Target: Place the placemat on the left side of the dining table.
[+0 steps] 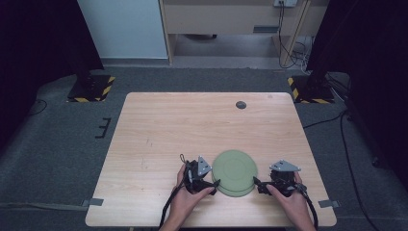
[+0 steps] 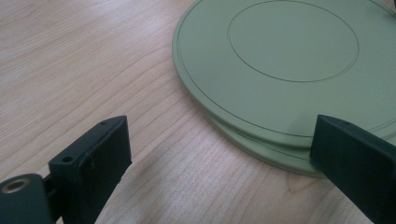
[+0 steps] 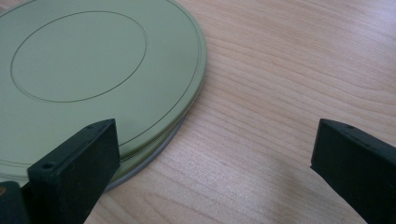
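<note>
Pale wood with a fine grain makes the table (image 1: 159, 139), which has rounded corners and a small dark round cap (image 1: 241, 104) near its far edge. Two green plates (image 1: 234, 171) lie stacked upside down near the front edge, the top plate (image 2: 280, 60) shifted a little off the lower plate (image 2: 261, 151), so a thin crescent of the lower rim shows. The left gripper (image 1: 216, 183) stands just at the left side of the stack with its jaws wide apart and holds nothing; in the left gripper view one jaw is in front of the plate rims. The right gripper (image 1: 255, 181) stands at the right side, also released, with bare wood between its jaws. Grey carpet (image 1: 57, 144) surrounds the table. Two black stand bases with yellow-black stripes (image 1: 91, 89) sit behind it, and cables (image 1: 288, 48) hang by a light wooden cabinet (image 1: 231, 19).
</note>
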The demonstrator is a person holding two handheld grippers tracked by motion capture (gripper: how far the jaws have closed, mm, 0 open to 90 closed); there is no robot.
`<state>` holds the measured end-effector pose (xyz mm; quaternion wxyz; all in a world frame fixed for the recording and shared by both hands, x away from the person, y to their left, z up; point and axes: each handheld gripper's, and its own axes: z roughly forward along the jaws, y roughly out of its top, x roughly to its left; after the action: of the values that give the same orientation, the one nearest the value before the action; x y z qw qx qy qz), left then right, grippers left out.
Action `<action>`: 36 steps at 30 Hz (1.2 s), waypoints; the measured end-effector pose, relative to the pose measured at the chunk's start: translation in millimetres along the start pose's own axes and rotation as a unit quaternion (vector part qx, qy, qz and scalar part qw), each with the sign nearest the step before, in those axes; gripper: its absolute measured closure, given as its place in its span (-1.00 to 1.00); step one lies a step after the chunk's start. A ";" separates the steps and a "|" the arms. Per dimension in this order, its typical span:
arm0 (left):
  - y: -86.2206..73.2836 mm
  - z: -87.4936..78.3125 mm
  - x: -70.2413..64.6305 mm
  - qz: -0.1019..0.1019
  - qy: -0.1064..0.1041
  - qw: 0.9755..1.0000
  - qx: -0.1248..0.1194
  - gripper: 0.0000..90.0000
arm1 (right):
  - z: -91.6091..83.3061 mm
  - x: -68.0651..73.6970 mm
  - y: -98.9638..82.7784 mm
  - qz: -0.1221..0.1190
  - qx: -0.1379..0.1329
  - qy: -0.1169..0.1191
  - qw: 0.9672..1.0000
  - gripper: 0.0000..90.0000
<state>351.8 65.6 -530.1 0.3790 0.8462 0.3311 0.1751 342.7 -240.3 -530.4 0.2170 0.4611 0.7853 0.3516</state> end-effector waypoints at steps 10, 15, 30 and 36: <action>0.1 0.5 0.3 -0.001 0.001 1.000 -0.002 -0.90 | -1.7 2.1 -0.4 0.000 -0.009 0.002 1.000 -0.88; 0.4 1.2 -0.2 -0.004 0.004 1.000 -0.003 -0.91 | -2.0 3.8 -1.2 -0.005 -0.008 0.009 1.000 -0.88; 3.0 2.9 1.8 -0.010 0.003 1.000 0.003 -0.89 | 2.0 2.6 0.4 0.005 -0.009 -0.008 1.000 -0.97; 3.6 3.3 2.5 -0.009 0.002 1.000 0.004 -0.87 | 1.6 2.3 0.6 0.008 -0.009 -0.006 1.000 -0.91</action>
<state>357.0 63.8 -529.4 0.3766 0.8445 0.3399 0.1718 343.0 -237.5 -531.1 0.2230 0.4672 0.7773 0.3576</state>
